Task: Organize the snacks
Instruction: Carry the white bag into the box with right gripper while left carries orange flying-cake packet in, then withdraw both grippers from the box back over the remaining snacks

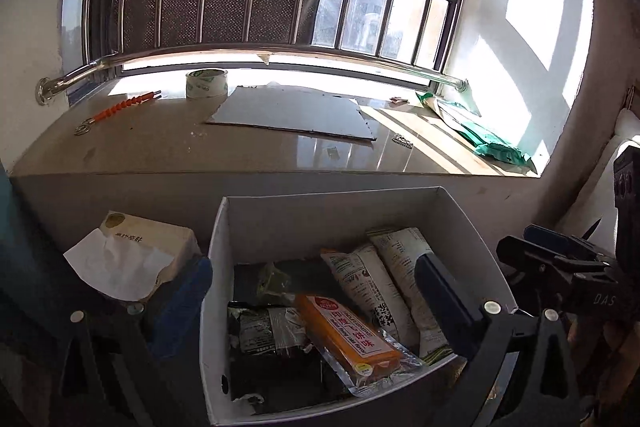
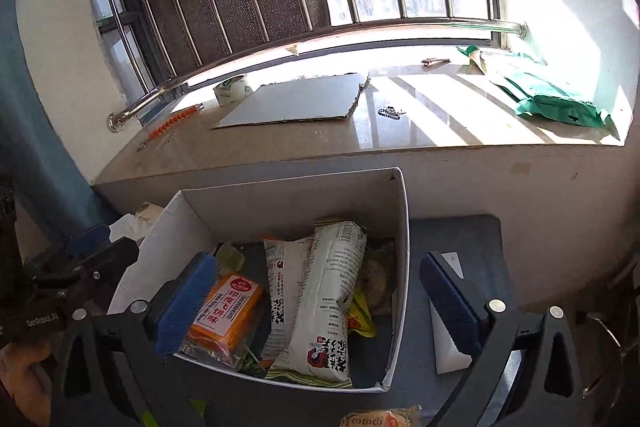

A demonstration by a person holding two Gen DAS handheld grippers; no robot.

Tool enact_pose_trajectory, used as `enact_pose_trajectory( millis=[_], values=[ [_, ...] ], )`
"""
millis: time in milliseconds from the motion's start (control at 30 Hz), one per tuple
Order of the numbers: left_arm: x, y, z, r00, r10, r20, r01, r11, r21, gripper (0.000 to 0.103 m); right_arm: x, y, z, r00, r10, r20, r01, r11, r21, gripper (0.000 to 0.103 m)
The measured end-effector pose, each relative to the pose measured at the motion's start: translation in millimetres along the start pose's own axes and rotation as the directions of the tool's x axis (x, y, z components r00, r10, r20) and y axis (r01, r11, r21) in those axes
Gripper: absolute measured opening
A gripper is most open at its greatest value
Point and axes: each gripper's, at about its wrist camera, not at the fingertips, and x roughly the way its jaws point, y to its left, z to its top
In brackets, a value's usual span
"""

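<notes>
Wide-open jaws straddle box [image 2: 400, 227]; orange snack [image 2: 226, 311] lies lengthwise, pointing toward window.

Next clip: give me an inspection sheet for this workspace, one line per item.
Surface: glossy stone windowsill, sunlit on the right; white box below it.
Job's things: orange snack pack, two white packets and dark packs inside the box; another snack outside at the near edge.
Clutter: tape roll, cardboard sheet, orange tool, green bag, tissue pack.
Grippers: left gripper open, fingers straddling the box's left wall; right gripper open, straddling its right wall; both empty.
Cables: nothing seen.
Surroundings: barred window, white wall.
</notes>
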Motion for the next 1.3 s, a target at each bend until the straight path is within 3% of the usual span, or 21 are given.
enact_pose_trajectory(
  millis=[267, 433, 600, 833, 967, 1067, 1133, 1300],
  values=[
    [-81, 3, -15, 0.991, -0.054, 0.12, 0.052, 0.998, 0.019, 0.103, -54, 11, -21, 0.997, 0.038, 0.066, -0.034, 0.997, -0.07, 0.103],
    [-137, 5, -53, 0.98, -0.075, 0.182, 0.067, 0.997, 0.047, 0.103, -104, 13, -58, 0.984, 0.117, 0.133, -0.105, 0.99, -0.089, 0.103],
    [-181, 1, -97, 0.969, -0.088, 0.23, 0.078, 0.996, 0.053, 0.103, -143, 11, -103, 0.974, 0.146, 0.171, -0.134, 0.988, -0.076, 0.103],
    [-214, -13, -159, 0.972, -0.095, 0.215, 0.089, 0.995, 0.038, 0.103, -179, 0, -173, 0.977, 0.112, 0.179, -0.112, 0.994, -0.015, 0.103],
    [-223, -23, -191, 0.978, -0.066, 0.198, 0.055, 0.997, 0.06, 0.103, -187, -9, -214, 0.989, 0.031, 0.143, -0.03, 1.0, -0.009, 0.103],
    [-221, -28, -208, 0.979, -0.108, 0.171, 0.1, 0.994, 0.052, 0.103, -180, -16, -238, 0.995, 0.037, 0.097, -0.038, 0.999, 0.007, 0.103],
    [-216, -29, -214, 0.98, -0.134, 0.145, 0.131, 0.991, 0.033, 0.103, -170, -21, -248, 0.998, 0.018, 0.053, -0.019, 1.0, 0.019, 0.103],
    [-209, -37, -218, 0.985, -0.123, 0.121, 0.117, 0.992, 0.054, 0.103, -150, -26, -249, 1.0, -0.002, 0.01, 0.002, 0.999, 0.034, 0.103]
  ],
)
